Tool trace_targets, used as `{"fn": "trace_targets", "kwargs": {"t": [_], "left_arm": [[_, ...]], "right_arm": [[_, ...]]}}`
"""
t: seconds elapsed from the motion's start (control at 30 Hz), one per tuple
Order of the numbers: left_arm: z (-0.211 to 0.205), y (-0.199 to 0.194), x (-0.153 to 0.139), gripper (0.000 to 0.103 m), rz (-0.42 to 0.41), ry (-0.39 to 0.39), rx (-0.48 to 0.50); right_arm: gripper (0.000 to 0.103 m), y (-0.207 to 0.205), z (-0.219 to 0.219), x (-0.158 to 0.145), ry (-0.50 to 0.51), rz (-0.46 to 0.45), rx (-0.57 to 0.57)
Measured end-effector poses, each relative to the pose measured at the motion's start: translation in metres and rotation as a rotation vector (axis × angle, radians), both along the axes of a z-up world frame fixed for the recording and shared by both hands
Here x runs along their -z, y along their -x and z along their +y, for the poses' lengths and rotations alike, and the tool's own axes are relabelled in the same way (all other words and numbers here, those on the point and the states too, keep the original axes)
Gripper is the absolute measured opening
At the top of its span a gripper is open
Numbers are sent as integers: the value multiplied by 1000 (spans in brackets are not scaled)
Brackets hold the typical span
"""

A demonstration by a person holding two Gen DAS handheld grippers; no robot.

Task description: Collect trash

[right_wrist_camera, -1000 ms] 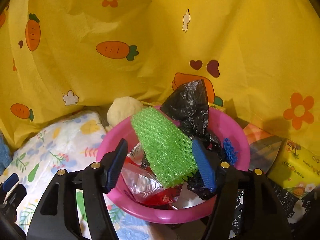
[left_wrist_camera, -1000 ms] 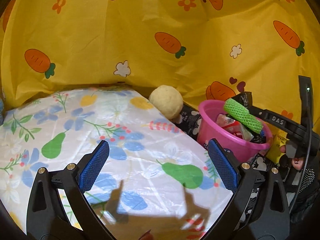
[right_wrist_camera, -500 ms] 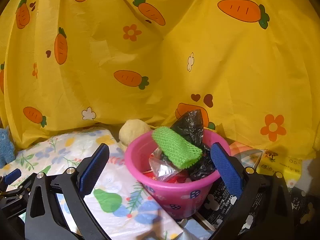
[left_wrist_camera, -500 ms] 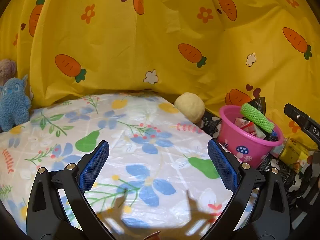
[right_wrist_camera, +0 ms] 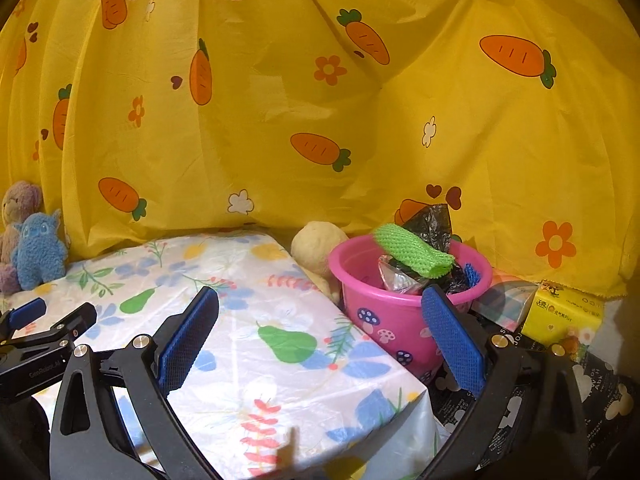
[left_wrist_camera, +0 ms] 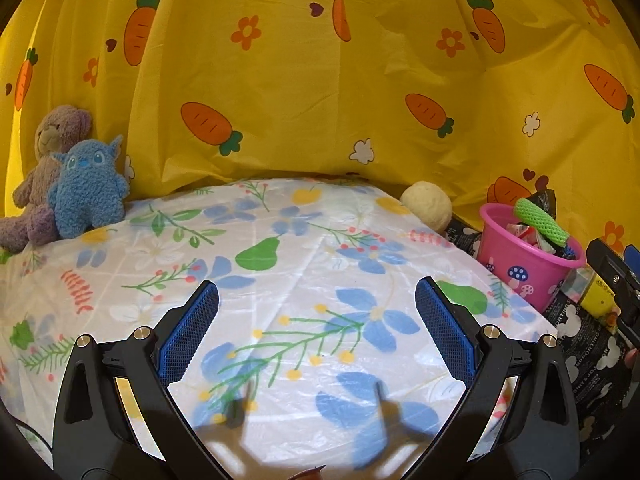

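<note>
A: So, the trash sat in the pink bucket [right_wrist_camera: 400, 320], off the right edge of the flowered table cover [right_wrist_camera: 260, 360], in front of the yellow curtain [right_wrist_camera: 320, 100]. The green foam net [right_wrist_camera: 412, 250] lay across the top, sticking out over the rim. A black bag [right_wrist_camera: 432, 222] stood up behind it.

B: Grippers?

A: Your right gripper [right_wrist_camera: 318, 300] stood wide apart. Its jaws had just been opening, with nothing between them, short of the bucket. Your left gripper [left_wrist_camera: 316, 292] was spread wide too, empty, over the cover.

B: The step?

A: My read: you were clear of the drop and looking for more. Doing it well meant keeping both sets of jaws wide, sweeping the cover front to back, and not clipping the bucket wall. That net looked loosely perched, so a nudge could have tipped it out.

B: Counts?

A: One bucket, one green net, one black bag. At least one silvery wrapper [right_wrist_camera: 394, 276] was under the net; I couldn't count the rest of the fill. One cream ball [left_wrist_camera: 426, 204] was just left of the bucket, and one yellow tissue pack [right_wrist_camera: 560, 312] to its right. There were two plush toys at far left, one blue [left_wrist_camera: 86, 196] and one mauve [left_wrist_camera: 52, 140]. I saw no loose trash on the cover.
</note>
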State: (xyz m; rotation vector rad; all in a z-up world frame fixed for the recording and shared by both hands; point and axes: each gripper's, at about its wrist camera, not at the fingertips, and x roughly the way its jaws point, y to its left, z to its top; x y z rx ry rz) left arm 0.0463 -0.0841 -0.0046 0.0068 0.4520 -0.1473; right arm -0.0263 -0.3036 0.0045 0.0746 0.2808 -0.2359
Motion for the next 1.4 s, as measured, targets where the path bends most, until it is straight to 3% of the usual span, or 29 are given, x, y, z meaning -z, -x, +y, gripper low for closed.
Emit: {"fn": "trace_targets", "kwargs": {"t": [0.53,1.4], "left_arm": [[18,31,-3,97,-25,16,-17],[24,43,-9,97,-60,11,-28]], "right_arm": [[98,27,38,2,34,1,-71],[98,31,47,3,38,-1,-99]]}}
